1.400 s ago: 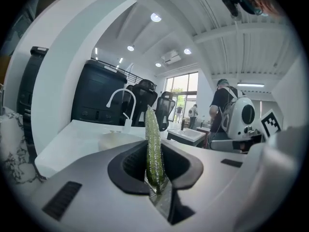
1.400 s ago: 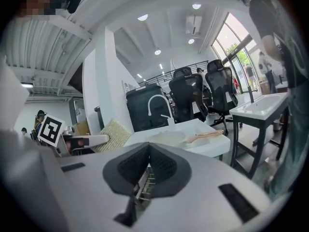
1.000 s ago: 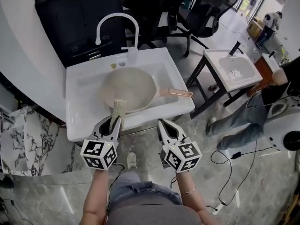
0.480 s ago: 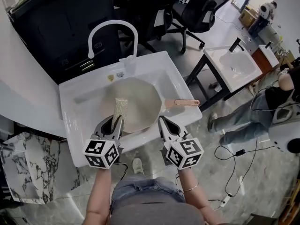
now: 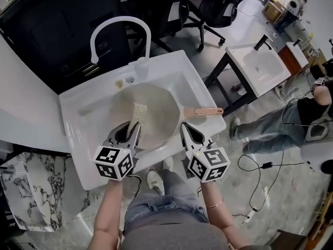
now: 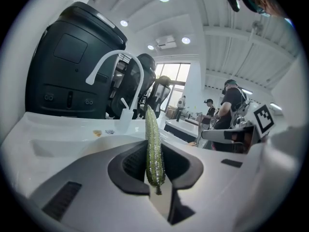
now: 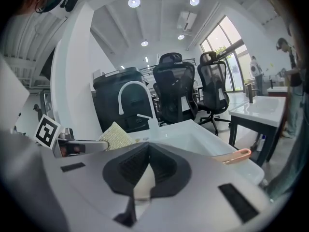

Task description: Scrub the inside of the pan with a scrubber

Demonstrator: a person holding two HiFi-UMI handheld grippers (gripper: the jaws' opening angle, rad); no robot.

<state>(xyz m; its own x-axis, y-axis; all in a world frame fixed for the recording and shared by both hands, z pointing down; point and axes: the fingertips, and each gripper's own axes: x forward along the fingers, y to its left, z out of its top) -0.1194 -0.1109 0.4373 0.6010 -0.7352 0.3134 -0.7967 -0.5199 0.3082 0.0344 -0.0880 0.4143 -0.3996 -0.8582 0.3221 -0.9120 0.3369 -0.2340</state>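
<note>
- The left gripper point(image 5: 131, 129) is pinching a flat scrubber point(image 5: 138, 111) between its dark ribbed pads, its jaws closed tight on the lower edge.
- Seen edge-on in the left gripper view, the scrubber point(image 6: 153, 146) is showing as a thin, upright green strip with a glittery, coarse weave; from the right gripper view its broad face point(image 7: 116, 135) is looking pale yellow and mesh-like.
- The scrubber is reaching forward over the near part of the pan point(image 5: 162, 102), which is lying in the basin of the white, glossy sink point(image 5: 73, 139).
- The pan is round and shallow, with a matt speckled beige inside, and its slim copper-coloured handle point(image 5: 204, 111) is pointing right across the sink's rim.
- The right gripper point(image 5: 190, 133) is hovering at the sink's front edge beside the handle's root, its jaws drawn together on nothing.
- A white arched faucet point(image 5: 117, 25) is curving over the back of the sink.
</note>
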